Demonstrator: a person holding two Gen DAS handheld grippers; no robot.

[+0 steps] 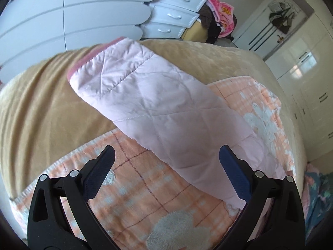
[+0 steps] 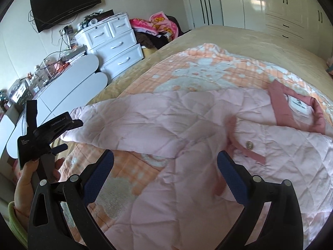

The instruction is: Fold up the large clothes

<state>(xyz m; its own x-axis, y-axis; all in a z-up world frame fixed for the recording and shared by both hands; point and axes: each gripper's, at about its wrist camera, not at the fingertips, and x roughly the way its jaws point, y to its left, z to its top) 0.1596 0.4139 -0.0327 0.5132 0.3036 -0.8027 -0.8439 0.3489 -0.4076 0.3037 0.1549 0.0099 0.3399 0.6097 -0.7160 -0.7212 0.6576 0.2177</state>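
Note:
A pale pink quilted jacket (image 2: pixel 187 120) lies spread on an orange checked blanket (image 2: pixel 187 66) on the bed. Its darker pink collar with a white label (image 2: pixel 299 106) is at the right, and a snap button (image 2: pixel 249 145) sits on the front placket. One sleeve (image 1: pixel 149 104) stretches out to the left, its pink cuff (image 1: pixel 83 62) over the beige bedspread. My left gripper (image 1: pixel 166 162) is open above the sleeve's near end. It also shows in the right wrist view (image 2: pixel 62 133), held in a hand by the bed's left side. My right gripper (image 2: pixel 165 162) is open over the jacket's lower front.
The beige bedspread (image 1: pixel 41 104) covers the bed. White rounded panels (image 2: pixel 68 87) and a white drawer unit (image 2: pixel 116 43) stand left of the bed, with a pile of pink and dark clothes (image 2: pixel 158 27) behind. White wardrobes (image 2: pixel 281 6) line the far wall.

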